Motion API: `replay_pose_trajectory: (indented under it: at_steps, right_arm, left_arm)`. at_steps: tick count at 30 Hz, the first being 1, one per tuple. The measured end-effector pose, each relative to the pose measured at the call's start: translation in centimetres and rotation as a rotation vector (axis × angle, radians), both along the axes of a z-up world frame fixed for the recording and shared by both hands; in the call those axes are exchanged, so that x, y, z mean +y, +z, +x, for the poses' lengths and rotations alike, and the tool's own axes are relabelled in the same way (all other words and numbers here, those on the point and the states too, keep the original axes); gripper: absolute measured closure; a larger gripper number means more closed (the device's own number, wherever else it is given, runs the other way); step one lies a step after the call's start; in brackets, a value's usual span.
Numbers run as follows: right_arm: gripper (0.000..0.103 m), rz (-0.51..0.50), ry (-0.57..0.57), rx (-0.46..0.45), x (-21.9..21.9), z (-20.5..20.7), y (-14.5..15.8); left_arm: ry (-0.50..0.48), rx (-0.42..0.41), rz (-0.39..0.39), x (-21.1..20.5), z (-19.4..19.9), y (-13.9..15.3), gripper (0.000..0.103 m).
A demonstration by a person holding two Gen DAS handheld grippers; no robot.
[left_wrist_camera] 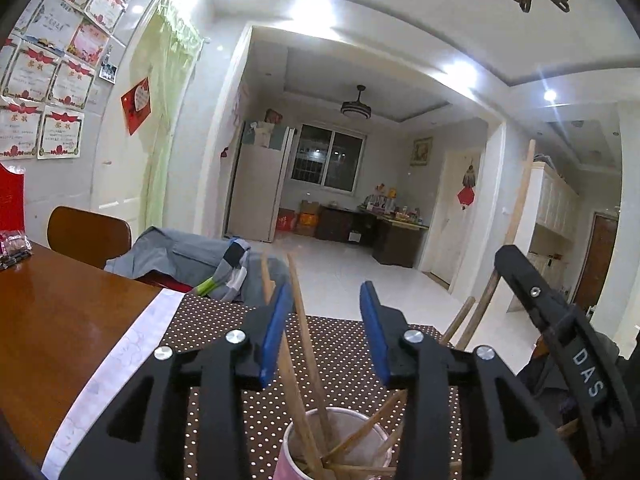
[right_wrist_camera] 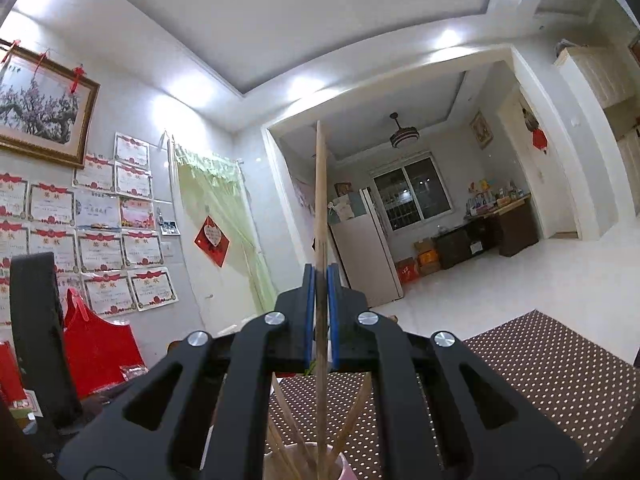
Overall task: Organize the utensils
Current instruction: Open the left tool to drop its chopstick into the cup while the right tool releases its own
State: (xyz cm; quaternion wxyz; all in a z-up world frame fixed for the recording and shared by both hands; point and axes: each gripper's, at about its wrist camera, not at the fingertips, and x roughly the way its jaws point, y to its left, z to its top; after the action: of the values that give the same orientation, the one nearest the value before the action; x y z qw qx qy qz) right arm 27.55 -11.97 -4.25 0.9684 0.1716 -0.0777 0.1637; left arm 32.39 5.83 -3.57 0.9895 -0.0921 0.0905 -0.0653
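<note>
A pink paper cup (left_wrist_camera: 352,428) stands on the dotted mat under both grippers and holds several wooden chopsticks (left_wrist_camera: 460,320). My left gripper (left_wrist_camera: 326,292) hangs over the cup with its blue pads apart; one chopstick (left_wrist_camera: 298,300) rises between them, leaning near the left pad and not clamped. In the right wrist view my right gripper (right_wrist_camera: 320,270) is shut on a single upright chopstick (right_wrist_camera: 320,184), whose lower end reaches into the cup (right_wrist_camera: 342,466). The left wrist view shows that gripper (left_wrist_camera: 506,254) at the right with its chopstick (left_wrist_camera: 522,192) sticking up.
The brown dotted mat (left_wrist_camera: 352,332) covers the near part of a wooden table (left_wrist_camera: 60,320). A chair (left_wrist_camera: 88,232) and a grey garment (left_wrist_camera: 180,252) are behind the table. Red bags (right_wrist_camera: 96,344) and snack packets (left_wrist_camera: 16,246) sit at its left end.
</note>
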Motion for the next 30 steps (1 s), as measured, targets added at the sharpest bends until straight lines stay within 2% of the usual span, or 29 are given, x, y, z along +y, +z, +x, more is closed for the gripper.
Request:
replay_pose_trajectory:
  at_steps: [14,18,19,28,30]
  right_arm:
    - [0.093,0.006,0.008,0.026,0.14,0.29,0.15]
    - [0.066,0.010,0.010,0.033,0.21,0.36,0.22]
    - [0.063,0.010,0.011,0.033,0.25,0.35,0.19]
    - [0.062,0.003,-0.006,0.047,0.52,0.33,0.28]
    - [0.059,0.005,-0.005,0.058,0.54,0.26,0.36]
  left_arm:
    - [-0.003,0.020,0.005,0.11,0.03,0.06,0.064]
    - [-0.003,0.021,0.013,-0.06,-0.02,0.02,0.064]
    - [-0.004,0.022,0.013,-0.04,-0.03,0.00,0.064]
    - [-0.002,0.024,0.012,-0.05,-0.21,0.09,0.064]
    - [0.001,0.026,0.015,-0.02,-0.42,0.21,0.064]
